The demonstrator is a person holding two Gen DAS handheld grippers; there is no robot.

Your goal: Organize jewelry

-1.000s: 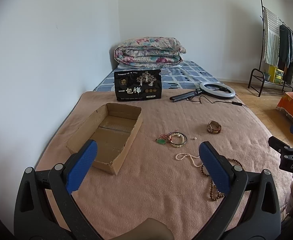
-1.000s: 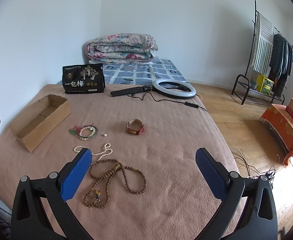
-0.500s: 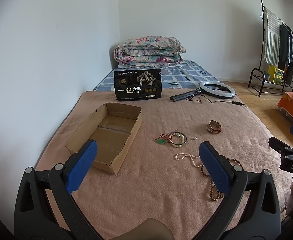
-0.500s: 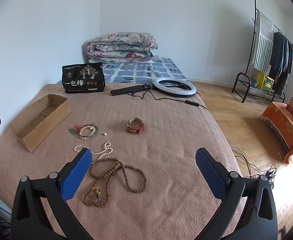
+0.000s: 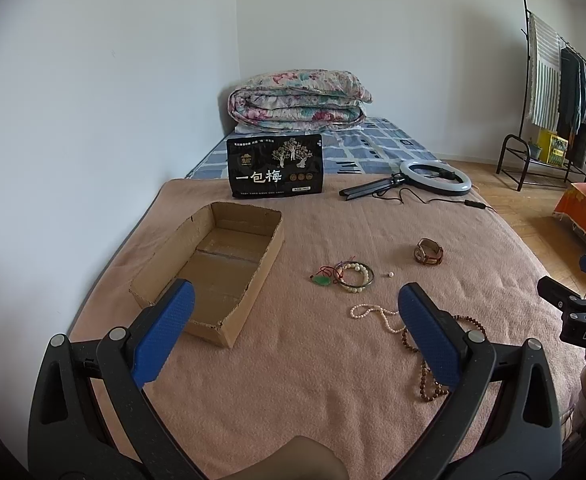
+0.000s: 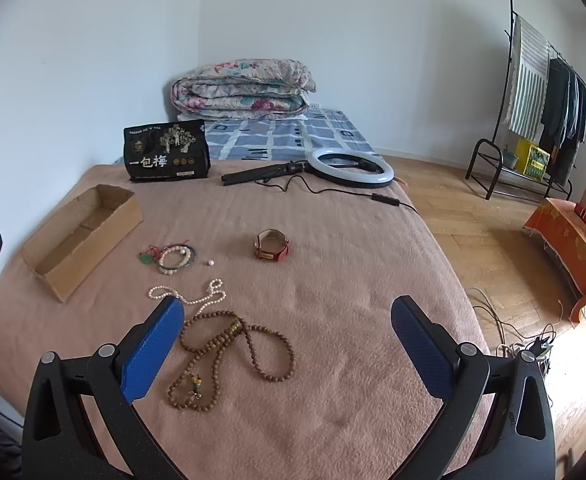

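A: Hovering above the blanket [image 6: 333, 400], the right gripper [image 6: 287, 336] held its jaws spread wide and gripped nothing. The left gripper [image 5: 295, 330] was equally wide and equally unloaded. Both probably stood open as a ready posture for a first pick.

B: What lay nearest the right fingers?

A: The wooden beads [image 6: 229, 356] lay coiled on the blanket between the two pads, closer to the left-hand pad [image 6: 151, 354] and below it, with no contact visible. Just beyond, the pearl strand [image 6: 197, 298] ran partly behind that same pad's tip.

B: And farther out?

A: The bracelets [image 6: 175, 258], with a green pendant [image 6: 145, 258], formed a small cluster. A loose pearl [image 6: 210, 263] sat just beside it, and the watch [image 6: 272, 244] stood apart to the right. In the left view, the box [image 5: 217, 268] lay open-topped, its near corner behind the left-hand pad [image 5: 165, 334]. It looked empty, so it was presumably the destination, and no piece appeared stowed.

B: Beyond the task items?

A: A black bag [image 5: 275, 166] stood upright at the blanket's far edge, beside a ring light [image 5: 435, 176]. A folded quilt [image 5: 299, 96] rested against the wall.
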